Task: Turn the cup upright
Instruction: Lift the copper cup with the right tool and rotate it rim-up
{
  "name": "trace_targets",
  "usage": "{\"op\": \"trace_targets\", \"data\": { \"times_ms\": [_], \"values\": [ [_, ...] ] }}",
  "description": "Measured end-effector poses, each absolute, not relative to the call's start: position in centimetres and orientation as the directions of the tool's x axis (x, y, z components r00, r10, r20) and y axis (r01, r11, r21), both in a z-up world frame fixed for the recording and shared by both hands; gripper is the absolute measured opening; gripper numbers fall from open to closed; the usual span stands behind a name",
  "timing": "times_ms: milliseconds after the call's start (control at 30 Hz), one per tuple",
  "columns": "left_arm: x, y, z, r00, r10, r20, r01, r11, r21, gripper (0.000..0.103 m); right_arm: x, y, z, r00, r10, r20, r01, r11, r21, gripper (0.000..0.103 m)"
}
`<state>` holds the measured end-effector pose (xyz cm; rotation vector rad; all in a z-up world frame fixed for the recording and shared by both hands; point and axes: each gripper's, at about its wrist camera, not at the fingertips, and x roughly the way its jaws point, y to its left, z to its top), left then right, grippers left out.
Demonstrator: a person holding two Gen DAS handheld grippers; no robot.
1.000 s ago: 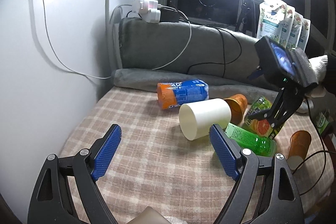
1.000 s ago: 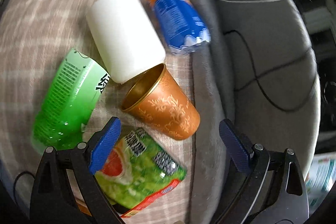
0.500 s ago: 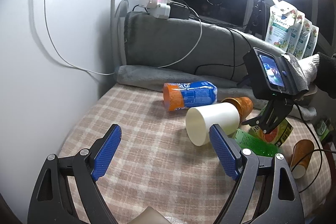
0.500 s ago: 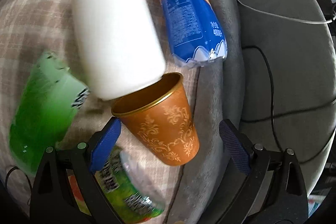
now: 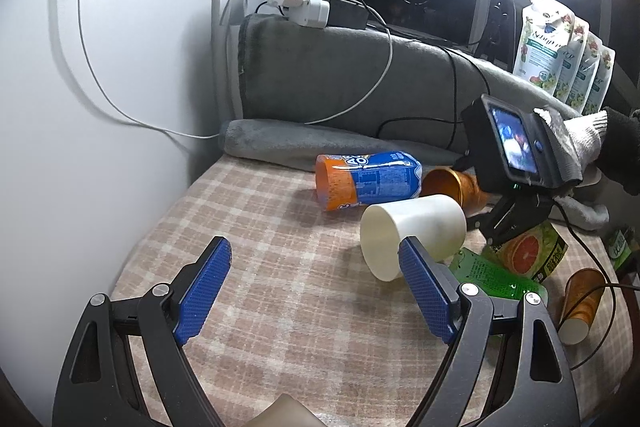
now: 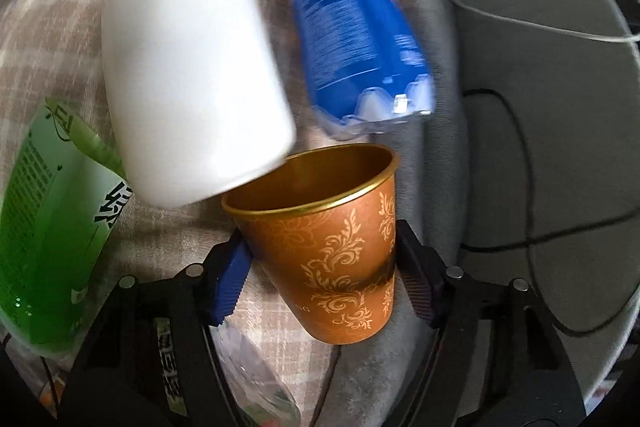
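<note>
An orange cup with gold scrollwork [image 6: 332,247] lies on its side on the plaid cloth, mouth toward the white cup. My right gripper [image 6: 320,271] has closed in around its body; both blue pads [image 6: 230,277] sit against its sides. In the left wrist view the same orange cup [image 5: 452,183] lies behind the white cup, with the right gripper [image 5: 496,223] reaching down onto it. My left gripper [image 5: 312,287] is open and empty, hovering over the cloth in front of the white cup [image 5: 412,233].
A white cup [image 6: 192,83], a blue-orange bottle [image 6: 356,39], a green bottle [image 6: 48,227] and a juice carton [image 5: 528,251] lie around the orange cup. A second orange cup [image 5: 580,303] lies at the right edge. A grey cushion [image 5: 340,83] with cables backs the surface.
My right gripper has moved down onto the orange cup and its jaws have narrowed from wide open to touching the cup's sides. The left gripper has drawn back and risen slightly.
</note>
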<state>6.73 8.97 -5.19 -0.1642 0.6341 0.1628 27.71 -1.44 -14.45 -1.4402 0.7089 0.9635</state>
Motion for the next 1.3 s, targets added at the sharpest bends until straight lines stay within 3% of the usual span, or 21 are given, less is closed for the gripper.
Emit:
{"op": "trace_targets", "data": {
  "times_ms": [867,1133,1300],
  "values": [
    [0.6,6.5,-2.0,0.860,0.062,-0.507,-0.131,0.986,-0.103,0.086,17.8,-5.6,1.5,0.569,0.257,-0.781,-0.822,0.175,-0.542,0.070],
    [-2.0,6.1,-1.8,0.869,0.027,-0.494,-0.093,0.990,-0.110,0.086,11.3,-7.7,1.5,0.515,0.254,-0.819,-0.854,0.239,-0.462,0.070],
    [-3.2,5.8,-2.0,0.865,-0.010,-0.501,-0.059,0.991,-0.122,0.086,7.8,-9.3,-0.6,0.417,0.243,-0.876,-0.886,0.323,-0.332,0.070]
  ]
}}
